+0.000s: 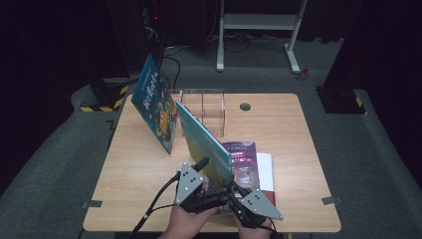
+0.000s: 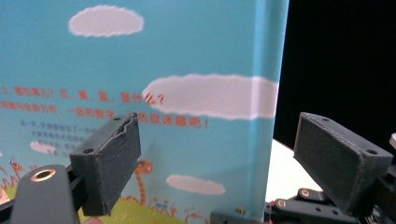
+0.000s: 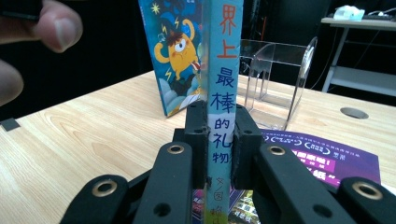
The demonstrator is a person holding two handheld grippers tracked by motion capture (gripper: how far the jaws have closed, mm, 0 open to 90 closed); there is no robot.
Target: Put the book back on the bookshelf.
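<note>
1. Three books: the teal book [image 1: 201,142] stands on edge at frame centre, the monster book [image 1: 155,104] leans upper left, the purple book [image 1: 244,159] lies flat on the worktop [image 1: 139,169].
2. Right claw [image 3: 219,140] is clamped on the teal book's spine.
3. Left claw [image 2: 215,158] gapes apart beside its cover.

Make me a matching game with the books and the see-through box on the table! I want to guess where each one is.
Things:
1. teal book
2. monster book
3. purple book
4. clear box

Places or states:
A. lying flat on the table
B. standing at the back of the table, nothing in it
C. held upright by its spine in the right claw
D. standing tilted against the clear box, no claw on it

Pairs: 1-C, 2-D, 3-A, 4-B
</note>
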